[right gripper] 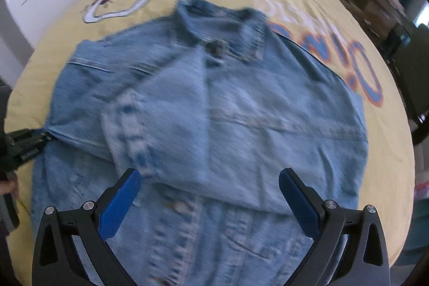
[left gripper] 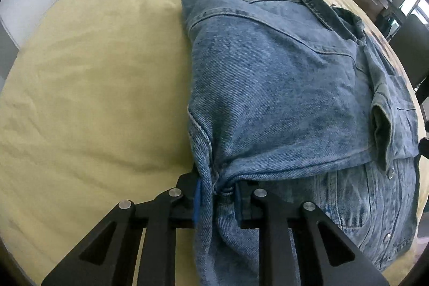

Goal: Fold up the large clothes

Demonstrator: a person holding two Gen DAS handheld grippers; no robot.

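Jacket (right gripper: pixel 209 109) flat on bed (left gripper: pixel 80 98), sleeves folded in; left claw (left gripper: pixel 215 195) pinching side edge for next fold, right claw (right gripper: pixel 210 195) wide, hovering above hem.

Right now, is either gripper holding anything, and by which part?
The left gripper pinches the denim jacket at its folded side edge. The right gripper is open, holding nothing.

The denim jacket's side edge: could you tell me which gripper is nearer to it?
Left. The left gripper is clamped on the denim jacket edge; the right gripper hovers open above its lower front.
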